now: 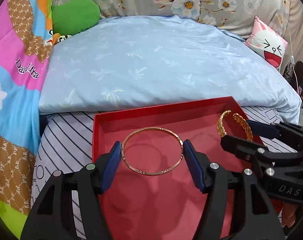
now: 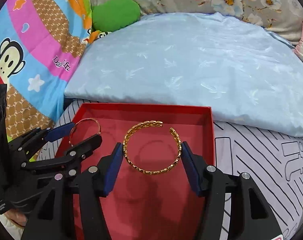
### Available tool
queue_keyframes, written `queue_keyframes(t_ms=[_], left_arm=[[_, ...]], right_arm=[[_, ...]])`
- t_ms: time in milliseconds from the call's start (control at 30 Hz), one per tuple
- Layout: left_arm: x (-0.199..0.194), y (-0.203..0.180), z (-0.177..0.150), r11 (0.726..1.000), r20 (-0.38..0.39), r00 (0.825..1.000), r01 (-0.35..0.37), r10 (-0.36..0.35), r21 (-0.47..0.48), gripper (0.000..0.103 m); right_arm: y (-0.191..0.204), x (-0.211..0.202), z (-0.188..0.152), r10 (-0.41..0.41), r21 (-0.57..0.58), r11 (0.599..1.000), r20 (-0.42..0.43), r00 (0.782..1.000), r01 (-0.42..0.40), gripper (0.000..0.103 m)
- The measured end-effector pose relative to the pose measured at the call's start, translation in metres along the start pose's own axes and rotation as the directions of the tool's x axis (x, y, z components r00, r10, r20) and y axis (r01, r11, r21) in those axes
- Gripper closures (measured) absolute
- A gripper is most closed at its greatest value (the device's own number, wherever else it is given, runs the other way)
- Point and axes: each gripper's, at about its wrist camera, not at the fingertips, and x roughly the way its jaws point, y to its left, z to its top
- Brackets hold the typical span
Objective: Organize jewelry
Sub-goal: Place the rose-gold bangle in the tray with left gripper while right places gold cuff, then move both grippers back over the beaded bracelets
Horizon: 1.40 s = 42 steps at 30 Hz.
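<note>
An open red box lies on the striped bedsheet. My left gripper is shut on a thin rose-gold bangle, held level above the box's left part, its blue pads pressing both sides. My right gripper is shut on a woven gold open cuff bracelet, held above the box's right part. Each gripper shows in the other's view: the right gripper with the cuff bracelet, the left gripper with the bangle.
A pale blue folded quilt lies just behind the box. A colourful cartoon blanket is on the left, a green cushion and a pink cartoon pillow lie further back. The striped sheet surrounds the box.
</note>
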Motion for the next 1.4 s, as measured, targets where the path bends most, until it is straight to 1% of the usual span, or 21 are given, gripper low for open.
queue_keyframes(t_ms=[233, 467, 700, 767, 867, 933, 967, 1033, 1067, 1100, 1167, 1267, 1400], left_arm=[[0.016, -0.001, 0.008, 0.999, -0.02, 1.0, -0.015, 0.016, 0.039, 0.043], [0.019, -0.003, 0.012, 0.999, -0.016, 0.999, -0.028, 0.029, 0.044, 0.042], [0.014, 0.001, 0.011, 0.999, 0.01, 0.999, -0.044, 0.044, 0.015, 0.042], [0.009, 0.002, 0.011, 0.999, 0.024, 0.999, -0.048, 0.048, 0.0, 0.038], [-0.008, 0.008, 0.008, 0.998, 0.048, 0.998, -0.032, 0.035, -0.055, 0.037], [-0.024, 0.012, 0.006, 0.997, 0.074, 0.997, -0.022, 0.028, -0.078, 0.037], [-0.038, 0.014, 0.003, 0.996, 0.095, 0.995, -0.018, 0.026, -0.085, 0.037], [-0.057, 0.018, -0.003, 0.996, 0.12, 0.992, -0.024, 0.034, -0.083, 0.036], [-0.067, 0.019, -0.008, 0.996, 0.128, 0.991, -0.027, 0.038, -0.082, 0.036], [-0.08, 0.021, -0.017, 0.996, 0.136, 0.99, -0.03, 0.041, -0.083, 0.036], [-0.096, 0.023, -0.029, 0.996, 0.139, 0.99, -0.028, 0.039, -0.079, 0.035], [-0.121, 0.024, -0.059, 0.997, 0.134, 0.99, -0.023, 0.033, -0.078, 0.035], [-0.144, 0.02, -0.1, 0.997, 0.119, 0.993, -0.005, 0.014, -0.076, 0.035]], right_arm=[[-0.005, 0.017, 0.0, -0.02, 0.012, 1.0, -0.027, 0.999, 0.02, 0.046], [-0.009, 0.018, 0.002, -0.041, 0.024, 0.999, -0.008, 0.999, 0.041, 0.044], [-0.007, 0.015, 0.004, -0.059, 0.009, 0.998, 0.014, 0.998, 0.059, 0.044], [-0.008, 0.007, 0.003, -0.063, 0.011, 0.998, 0.03, 0.998, 0.062, 0.044], [-0.008, -0.012, -0.001, -0.055, 0.022, 0.998, 0.055, 0.997, 0.054, 0.044], [-0.008, -0.033, -0.009, -0.055, 0.03, 0.998, 0.077, 0.996, 0.052, 0.044], [-0.007, -0.045, -0.015, -0.049, 0.032, 0.998, 0.09, 0.995, 0.046, 0.044], [-0.005, -0.065, -0.028, -0.041, 0.039, 0.999, 0.108, 0.993, 0.037, 0.04], [-0.002, -0.075, -0.036, -0.037, 0.037, 0.999, 0.117, 0.992, 0.033, 0.04], [0.0, -0.083, -0.044, -0.037, 0.035, 0.999, 0.124, 0.992, 0.033, 0.04], [0.01, -0.102, -0.067, -0.044, 0.017, 0.999, 0.136, 0.99, 0.043, 0.04], [0.023, -0.12, -0.096, -0.056, -0.004, 0.998, 0.148, 0.987, 0.057, 0.04], [0.04, -0.141, -0.137, -0.072, -0.009, 0.997, 0.16, 0.984, 0.075, 0.04]])
